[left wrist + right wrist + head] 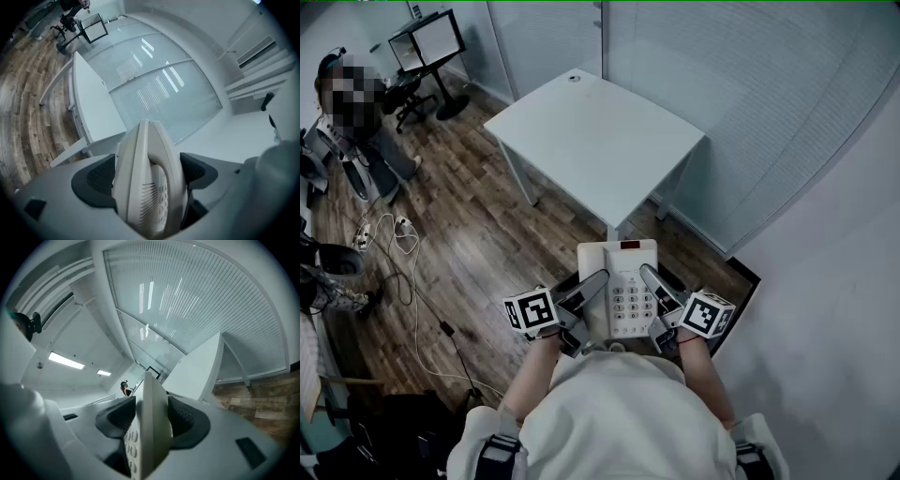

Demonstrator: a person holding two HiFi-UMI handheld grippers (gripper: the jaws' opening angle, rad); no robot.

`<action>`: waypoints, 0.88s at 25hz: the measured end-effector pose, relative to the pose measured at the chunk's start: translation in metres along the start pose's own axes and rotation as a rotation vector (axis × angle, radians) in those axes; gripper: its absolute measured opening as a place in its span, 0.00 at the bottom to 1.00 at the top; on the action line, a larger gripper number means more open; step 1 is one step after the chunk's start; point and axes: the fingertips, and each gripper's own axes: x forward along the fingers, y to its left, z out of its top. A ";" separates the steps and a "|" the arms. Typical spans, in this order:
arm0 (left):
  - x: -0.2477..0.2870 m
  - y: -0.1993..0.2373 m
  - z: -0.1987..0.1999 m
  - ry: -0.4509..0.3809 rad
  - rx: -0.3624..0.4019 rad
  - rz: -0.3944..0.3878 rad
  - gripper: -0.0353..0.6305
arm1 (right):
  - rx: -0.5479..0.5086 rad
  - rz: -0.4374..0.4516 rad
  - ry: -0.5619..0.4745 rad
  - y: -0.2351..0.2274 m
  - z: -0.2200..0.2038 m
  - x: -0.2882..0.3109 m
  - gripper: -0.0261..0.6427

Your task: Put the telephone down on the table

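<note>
Fingers (581, 295) of the left gripper (594, 284) and right gripper (655, 284) clasp the telephone (623, 281) by its left and right edges. In the head view it hangs near the person, short of the white table (591, 131), so setting it down remains.

Left gripper view: dark pads (93, 180) squeeze the telephone (145, 183) on its handset side.

Right gripper view: pads (187, 420) pinch its keypad edge (152, 427), with the table (201, 366) farther off.

telephone (619, 281): just near of the table (600, 141), not on it
left gripper (589, 286): on the telephone's left side
right gripper (654, 283): on its right side
monitor stand (427, 42): far left
</note>
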 end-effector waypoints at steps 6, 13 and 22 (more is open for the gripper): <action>0.004 -0.004 0.003 -0.008 0.002 -0.041 0.68 | 0.006 -0.001 0.013 -0.002 -0.001 0.003 0.37; 0.003 -0.001 0.003 -0.009 -0.010 -0.029 0.68 | 0.002 0.001 0.021 -0.002 0.000 0.005 0.37; 0.009 -0.008 -0.006 -0.011 0.006 -0.045 0.68 | -0.011 -0.002 0.009 -0.005 0.003 -0.005 0.37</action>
